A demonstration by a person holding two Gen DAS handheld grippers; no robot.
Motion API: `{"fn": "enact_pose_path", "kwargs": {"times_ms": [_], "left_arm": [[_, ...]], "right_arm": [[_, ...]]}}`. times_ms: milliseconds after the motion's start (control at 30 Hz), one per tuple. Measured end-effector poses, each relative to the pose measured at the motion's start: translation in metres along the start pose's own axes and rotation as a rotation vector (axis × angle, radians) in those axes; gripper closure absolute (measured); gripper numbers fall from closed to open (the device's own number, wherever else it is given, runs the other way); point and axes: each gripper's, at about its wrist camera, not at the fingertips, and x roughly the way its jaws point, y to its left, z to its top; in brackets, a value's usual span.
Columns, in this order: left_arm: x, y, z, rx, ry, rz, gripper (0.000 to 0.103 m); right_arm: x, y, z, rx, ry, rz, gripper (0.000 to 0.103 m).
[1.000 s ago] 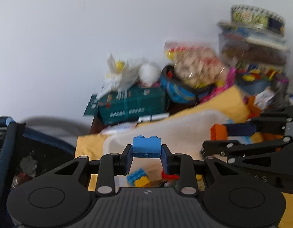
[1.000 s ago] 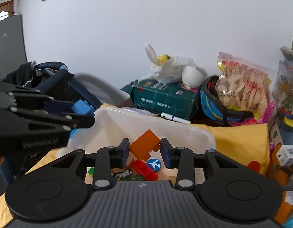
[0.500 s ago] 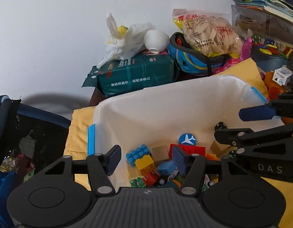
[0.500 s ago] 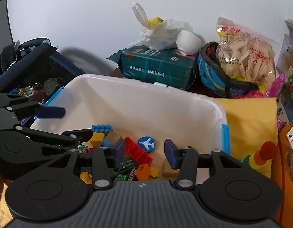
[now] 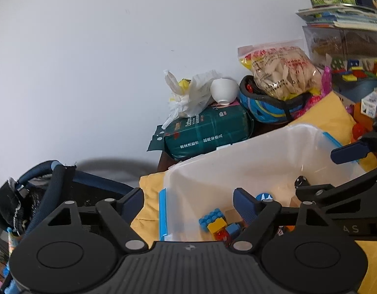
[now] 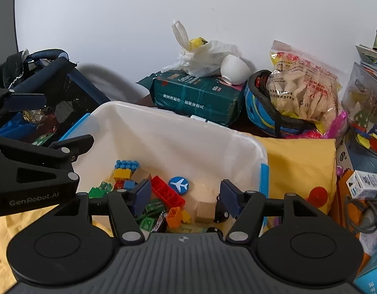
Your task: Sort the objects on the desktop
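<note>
While both sets of jaws are opening with nothing between them, the left gripper and right gripper hover over the white bin — 2 tools above its toy bricks.

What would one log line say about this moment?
left gripper: opening, empty | right gripper: opening, empty | both over white bin | toy bricks inside bin

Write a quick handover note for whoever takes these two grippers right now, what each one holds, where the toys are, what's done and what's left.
Left gripper: jaws opening, nothing between them, over the white bin's left rim.
Right gripper: jaws opening, empty, above the bin.
Done: blue brick, red brick, orange brick and airplane disc lie in the bin.
Left: red disc on the yellow cloth; small white carton beside it.
</note>
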Motion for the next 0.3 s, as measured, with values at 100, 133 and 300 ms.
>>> {"fn": "enact_pose_path", "kwargs": {"times_ms": [100,133,300], "left_arm": [[0.0018,0.0031,-0.001,-0.023,0.026,-0.018,0.02],[0.0021,0.0045,-0.0015,-0.043,0.041,-0.03,0.02],[-0.0037,0.008,-0.0071,-0.07,0.049,-0.058,0.02]], "right_arm": [[-0.002,0.001,-0.0032,0.002,0.006,-0.002,0.037],[-0.0029,0.0012,-0.0041,0.004,0.008,-0.002,0.037],[-0.0086,0.0038,-0.0081,0.009,0.006,-0.002,0.037]]}}
